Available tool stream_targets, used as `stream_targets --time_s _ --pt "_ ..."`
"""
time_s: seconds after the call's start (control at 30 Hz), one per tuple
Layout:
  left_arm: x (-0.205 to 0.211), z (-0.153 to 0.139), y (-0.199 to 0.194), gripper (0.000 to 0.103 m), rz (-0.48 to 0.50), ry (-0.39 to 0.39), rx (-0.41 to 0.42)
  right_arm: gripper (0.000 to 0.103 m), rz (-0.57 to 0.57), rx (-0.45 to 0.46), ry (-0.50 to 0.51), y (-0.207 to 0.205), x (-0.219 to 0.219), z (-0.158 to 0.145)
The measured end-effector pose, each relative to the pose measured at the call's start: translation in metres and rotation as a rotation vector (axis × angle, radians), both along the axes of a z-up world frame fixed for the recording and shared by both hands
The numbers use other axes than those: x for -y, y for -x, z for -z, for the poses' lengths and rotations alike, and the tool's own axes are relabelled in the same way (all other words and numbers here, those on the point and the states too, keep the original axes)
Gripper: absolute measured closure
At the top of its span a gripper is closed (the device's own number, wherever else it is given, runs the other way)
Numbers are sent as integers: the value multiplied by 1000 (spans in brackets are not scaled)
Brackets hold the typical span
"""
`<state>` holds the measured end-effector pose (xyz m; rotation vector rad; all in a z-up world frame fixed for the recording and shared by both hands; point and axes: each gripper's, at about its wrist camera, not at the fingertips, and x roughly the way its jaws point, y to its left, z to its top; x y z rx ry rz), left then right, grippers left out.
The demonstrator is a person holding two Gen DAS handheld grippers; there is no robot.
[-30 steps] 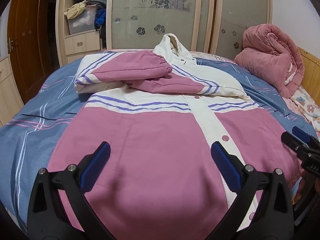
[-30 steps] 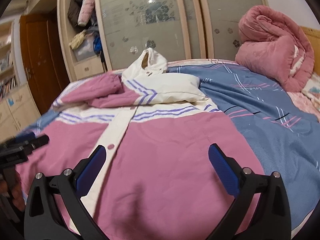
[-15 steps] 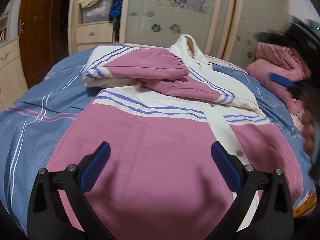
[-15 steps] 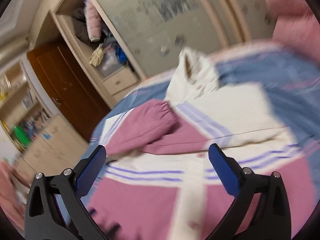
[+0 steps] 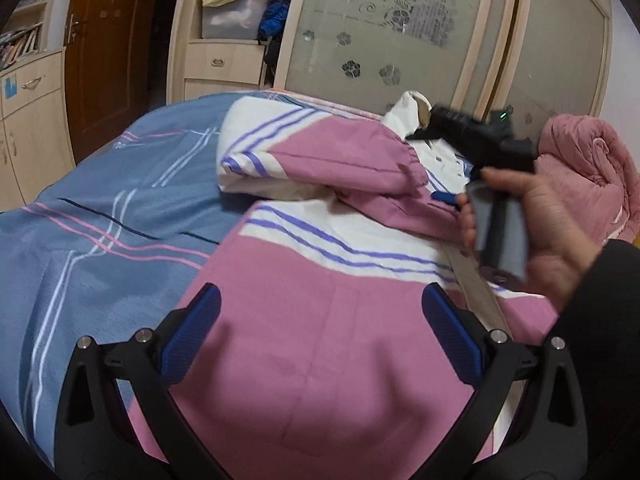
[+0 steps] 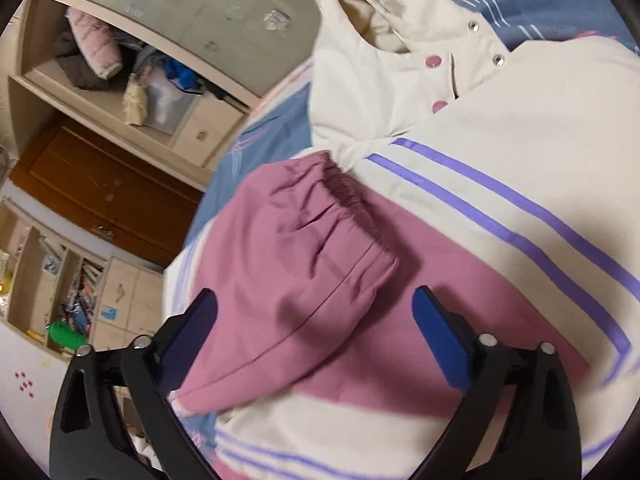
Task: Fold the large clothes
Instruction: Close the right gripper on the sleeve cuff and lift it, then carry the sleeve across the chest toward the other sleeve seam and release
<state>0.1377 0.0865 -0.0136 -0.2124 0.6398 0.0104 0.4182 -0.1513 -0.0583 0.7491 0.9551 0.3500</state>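
A pink and cream jacket [image 5: 320, 320] with purple stripes lies face up on the bed, both sleeves folded across its chest. My left gripper [image 5: 320, 344] is open and empty, low over the pink lower body. My right gripper [image 6: 316, 344] is open and empty, hovering over the pink sleeve cuff [image 6: 320, 248], which lies between its jaws without being held. The cream hood [image 6: 384, 40] lies beyond it. In the left wrist view the right gripper's black body [image 5: 480, 144] and the hand holding it are over the jacket's upper right.
The jacket lies on a blue striped bedsheet [image 5: 100, 220]. A rolled pink quilt [image 5: 588, 176] sits at the bed's far right. A wardrobe with frosted sliding doors [image 5: 400, 28] and open shelves [image 5: 236, 20] stands behind. A brown door [image 5: 112, 52] is on the left.
My right gripper has swung from the jacket's lower right up and across to the folded sleeve cuff, tilting. My left gripper has shifted left. Both stay open.
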Motion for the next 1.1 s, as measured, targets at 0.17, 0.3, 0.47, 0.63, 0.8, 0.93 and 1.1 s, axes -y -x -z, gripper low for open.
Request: stream_targets --time_s 0.17,0.3,0.47,0.63,0.8,0.93,1.1 --pt "-3 -3 0 2 3 16 6 49 27 -27 38 -17 -15 6" --pt "1 0 -2 2 13 19 -3 83 -42 55 148 -23 -35 -26" --pt "7 3 -5 2 23 11 -9 85 -94 221 237 -14 -54 -108" --pt "12 6 -7 2 30 26 -17 85 -76 434 283 13 -52 -206" --pt "24 7 -7 2 67 5 -20 85 45 549 348 38 13 -255" --pt "28 9 -6 2 86 -8 -24 85 187 477 427 56 97 -223" --pt "34 12 -7 2 107 -16 -36 85 313 277 479 82 171 -116"
